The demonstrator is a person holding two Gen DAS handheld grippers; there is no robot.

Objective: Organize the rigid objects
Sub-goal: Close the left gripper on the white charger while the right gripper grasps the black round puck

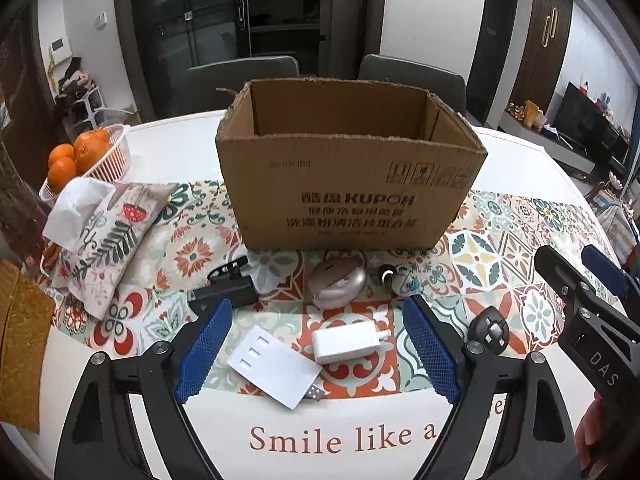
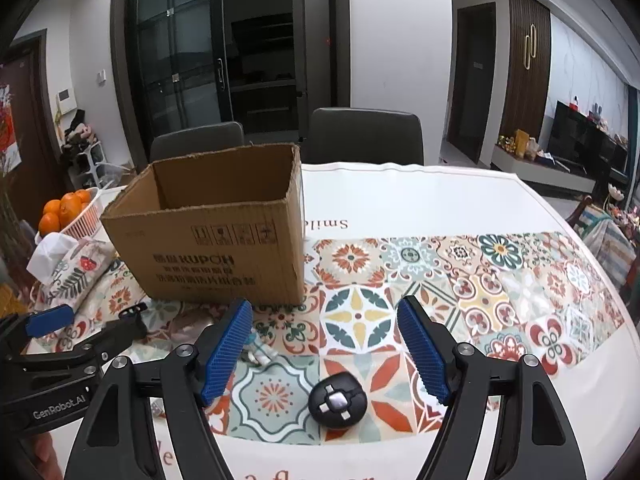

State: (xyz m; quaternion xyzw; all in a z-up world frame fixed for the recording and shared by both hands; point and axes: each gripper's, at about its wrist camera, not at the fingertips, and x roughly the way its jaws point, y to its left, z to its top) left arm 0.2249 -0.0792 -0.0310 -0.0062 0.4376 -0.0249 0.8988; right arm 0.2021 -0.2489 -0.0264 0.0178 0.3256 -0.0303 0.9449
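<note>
An open cardboard box (image 1: pixel 348 176) stands on the patterned tablecloth; it also shows in the right wrist view (image 2: pixel 208 236). In front of it lie a black adapter (image 1: pixel 226 290), a silver oval case (image 1: pixel 338 282), a small bulb-like item (image 1: pixel 394 278), a white charger (image 1: pixel 346 344), a white flat power strip (image 1: pixel 274 370) and a black round remote (image 1: pixel 490 330). My left gripper (image 1: pixel 318 350) is open around the white charger and strip, above them. My right gripper (image 2: pixel 324 354) is open just above the black remote (image 2: pixel 338 400).
A basket of oranges (image 1: pixel 86 156) and a fabric tissue pouch (image 1: pixel 108 236) sit at the left. A cork mat (image 1: pixel 20 344) lies at the left edge. Two chairs (image 2: pixel 364 136) stand behind the table. The right gripper shows at the right in the left wrist view (image 1: pixel 588 300).
</note>
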